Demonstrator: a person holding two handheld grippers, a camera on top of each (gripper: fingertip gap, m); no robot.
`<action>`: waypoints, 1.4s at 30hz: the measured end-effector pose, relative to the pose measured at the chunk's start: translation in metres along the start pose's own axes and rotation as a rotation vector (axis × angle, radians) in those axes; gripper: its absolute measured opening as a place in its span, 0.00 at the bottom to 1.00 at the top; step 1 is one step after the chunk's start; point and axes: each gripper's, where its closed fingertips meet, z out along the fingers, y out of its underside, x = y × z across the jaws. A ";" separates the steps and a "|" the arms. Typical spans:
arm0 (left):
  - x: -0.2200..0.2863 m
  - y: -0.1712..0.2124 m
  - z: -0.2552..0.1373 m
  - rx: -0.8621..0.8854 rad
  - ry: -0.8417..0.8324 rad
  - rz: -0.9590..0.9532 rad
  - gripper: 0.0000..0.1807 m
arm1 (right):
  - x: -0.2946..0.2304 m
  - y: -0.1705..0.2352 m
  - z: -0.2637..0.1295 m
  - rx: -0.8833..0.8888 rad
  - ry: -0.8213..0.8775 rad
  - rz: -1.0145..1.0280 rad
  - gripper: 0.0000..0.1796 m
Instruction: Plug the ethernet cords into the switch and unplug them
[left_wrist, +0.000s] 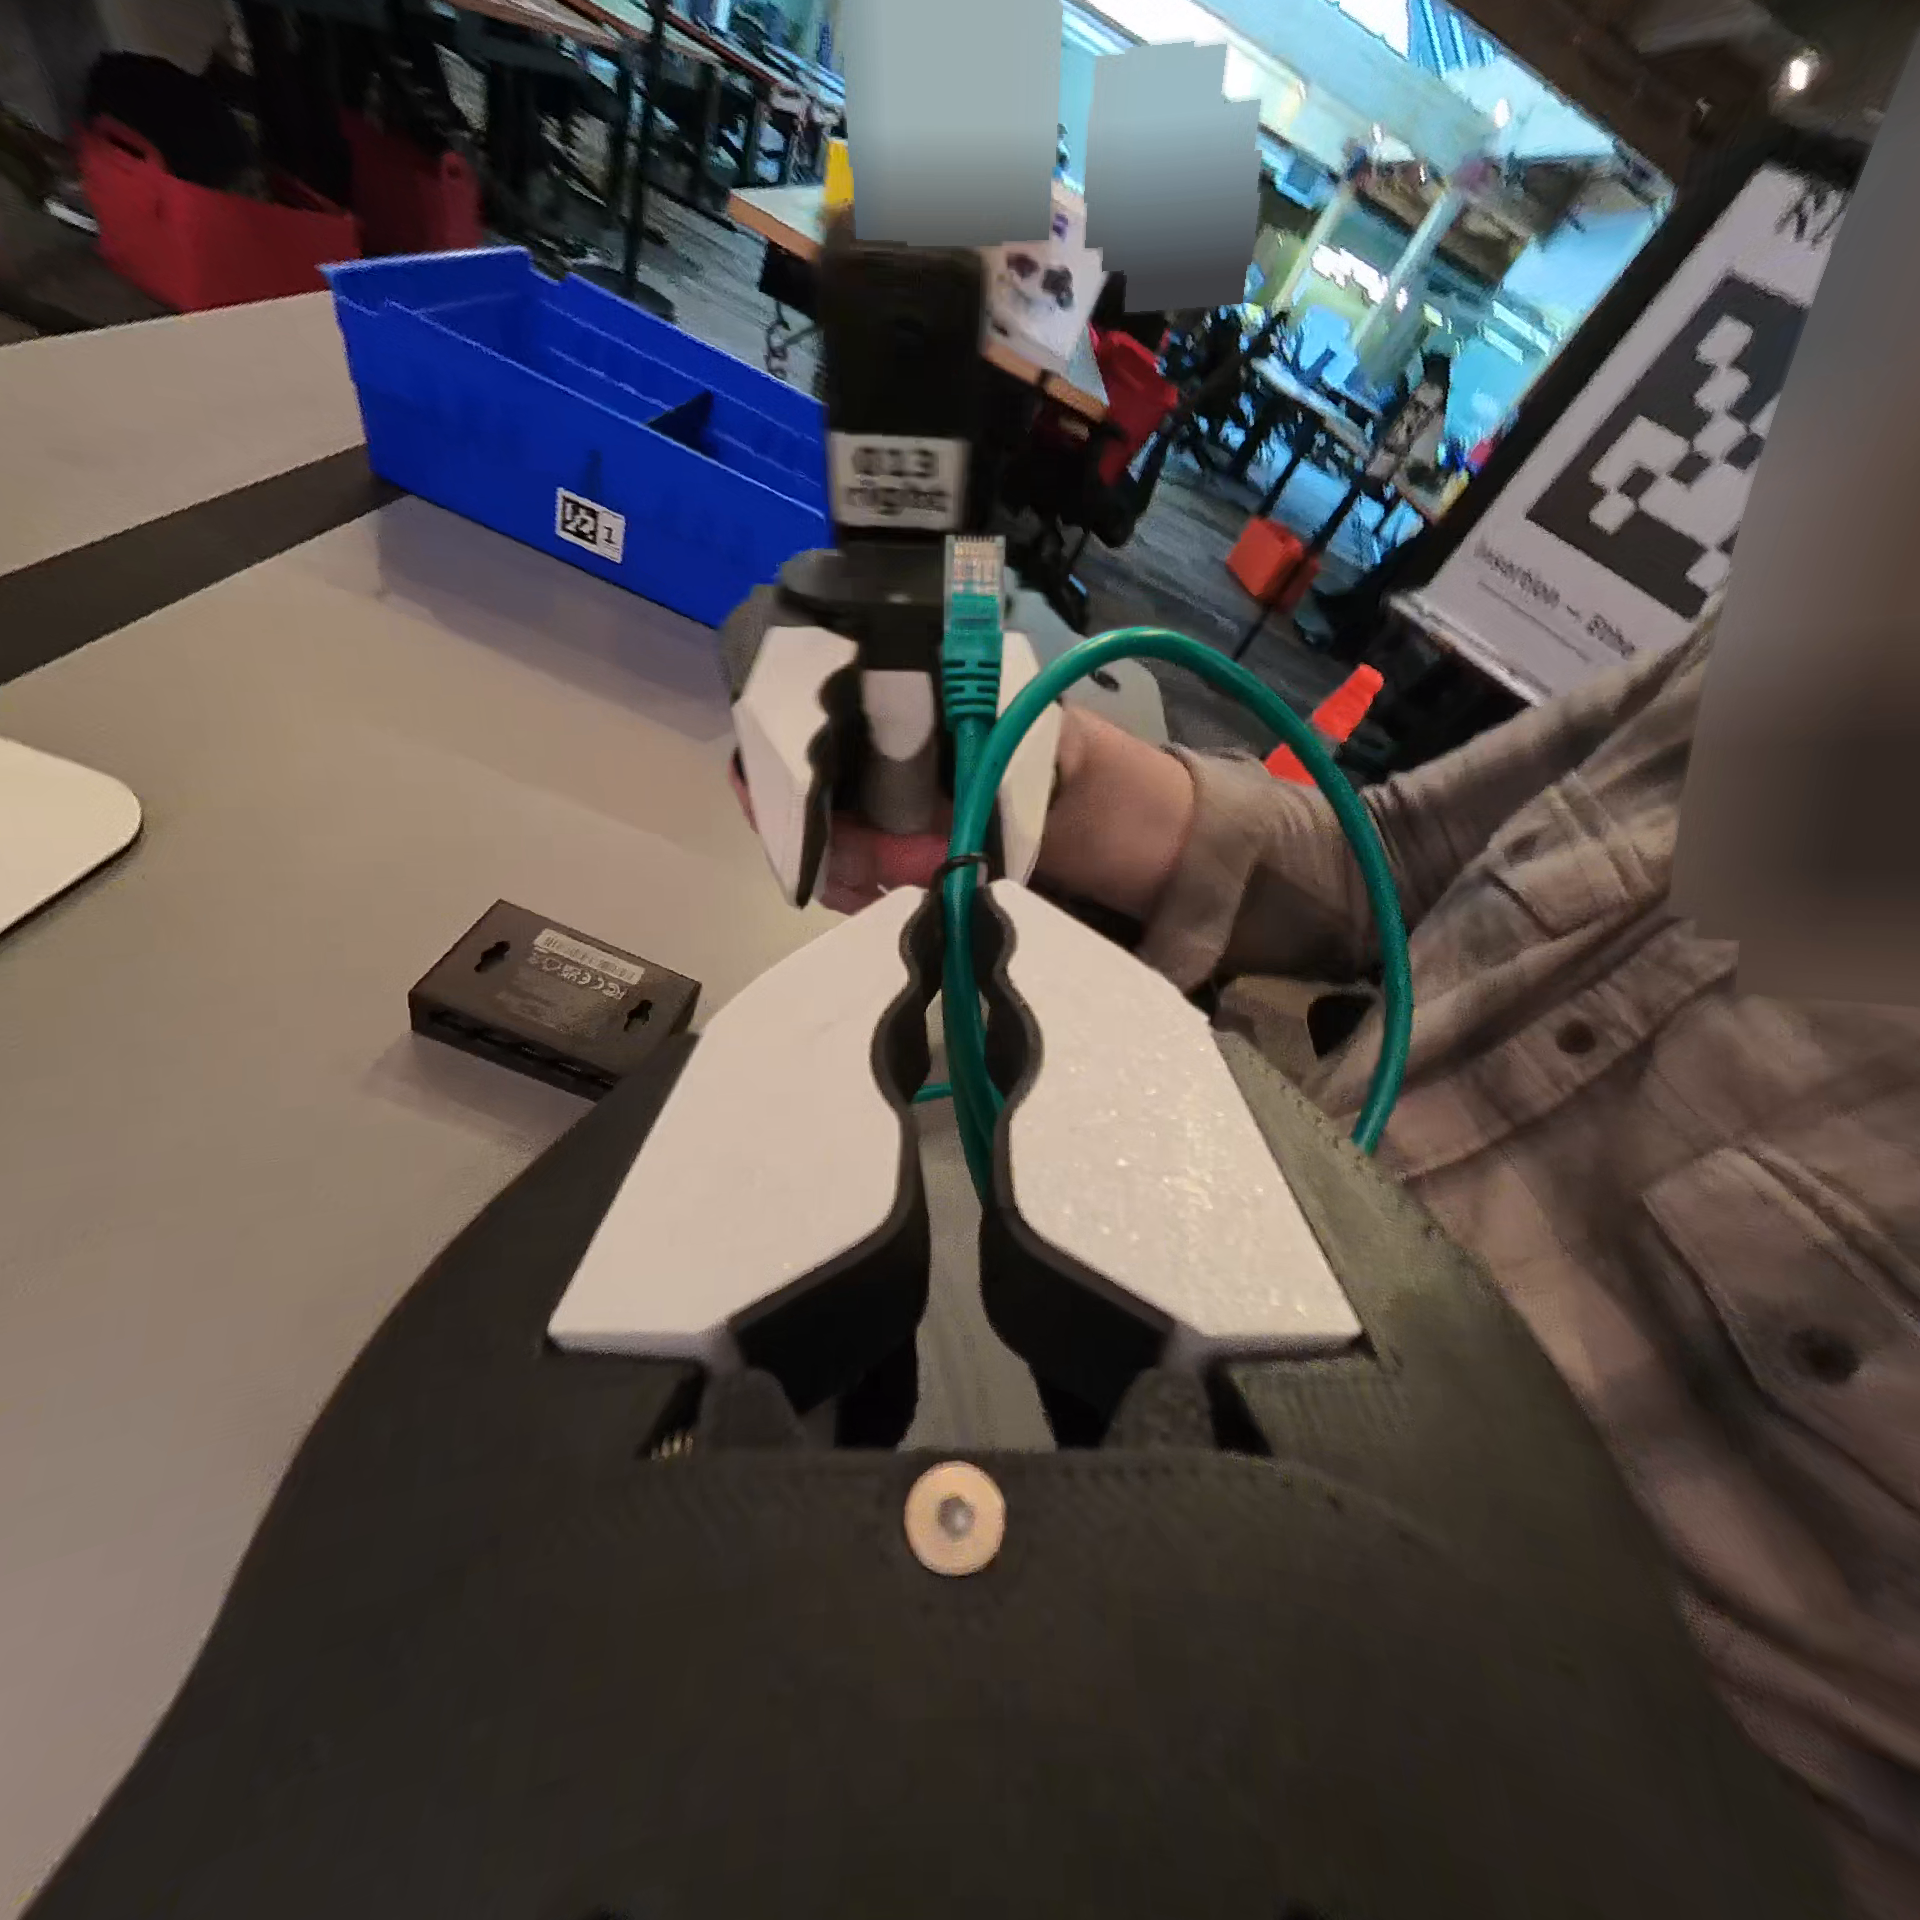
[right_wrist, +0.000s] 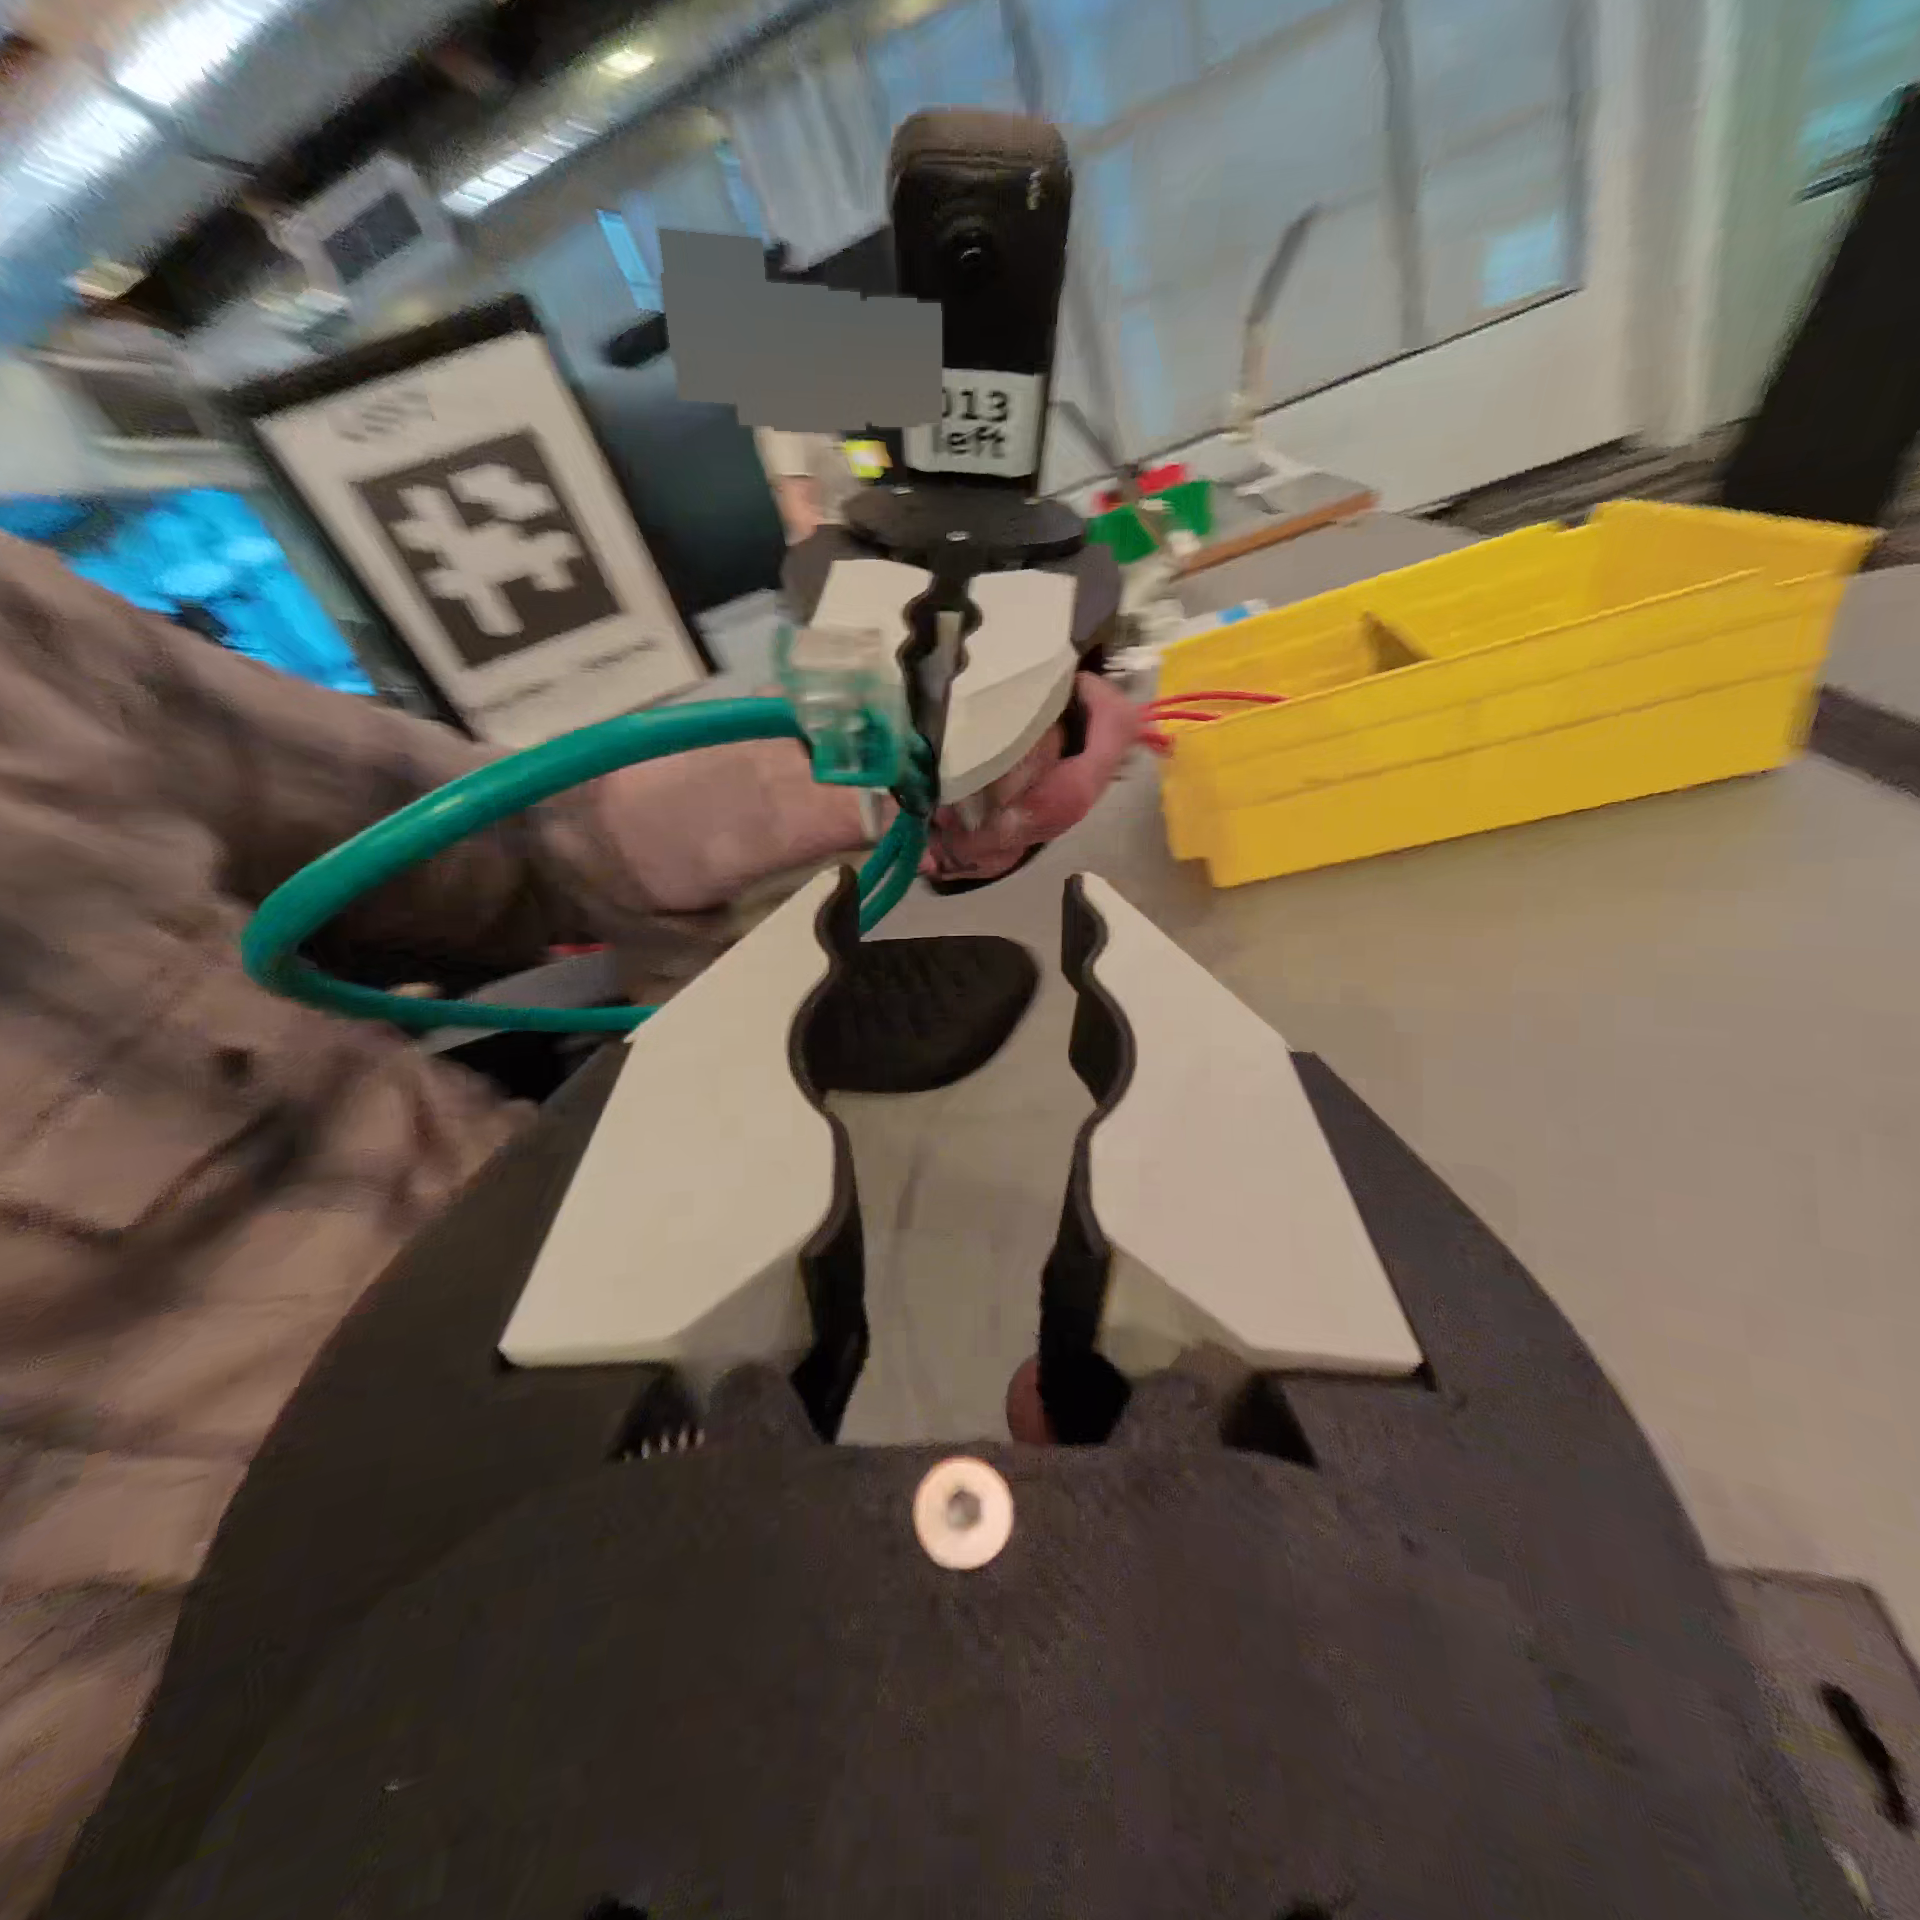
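1. The left gripper (left_wrist: 951, 904) has its fingers closed on the bundled green ethernet cord (left_wrist: 1195, 665), held above the surface; the right gripper (right_wrist: 961, 894) is spread open, empty.
2. Judgement: pinch just behind the plug (left_wrist: 971, 597), then carry it to the switch (left_wrist: 551, 997).
3. The switch ports are barely visible, and the right wrist view is blurred.

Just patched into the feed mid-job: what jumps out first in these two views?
The green cable, looped in the air and pinched in the closed left gripper, its plug pointing up. The right gripper faces it, open and empty. The black switch lies unplugged on the grey table, a blue bin behind.
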 end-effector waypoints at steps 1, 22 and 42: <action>0.005 0.000 0.001 -0.022 0.027 0.025 0.03 | -0.005 0.000 -0.002 -0.006 -0.080 0.030 0.19; 0.048 0.006 0.008 -0.249 0.375 0.208 0.03 | -0.075 0.002 0.005 -0.168 -0.999 0.199 0.17; 0.006 -0.007 -0.004 -0.019 0.121 0.109 0.03 | -0.018 -0.009 0.017 -0.046 -0.292 -0.182 0.00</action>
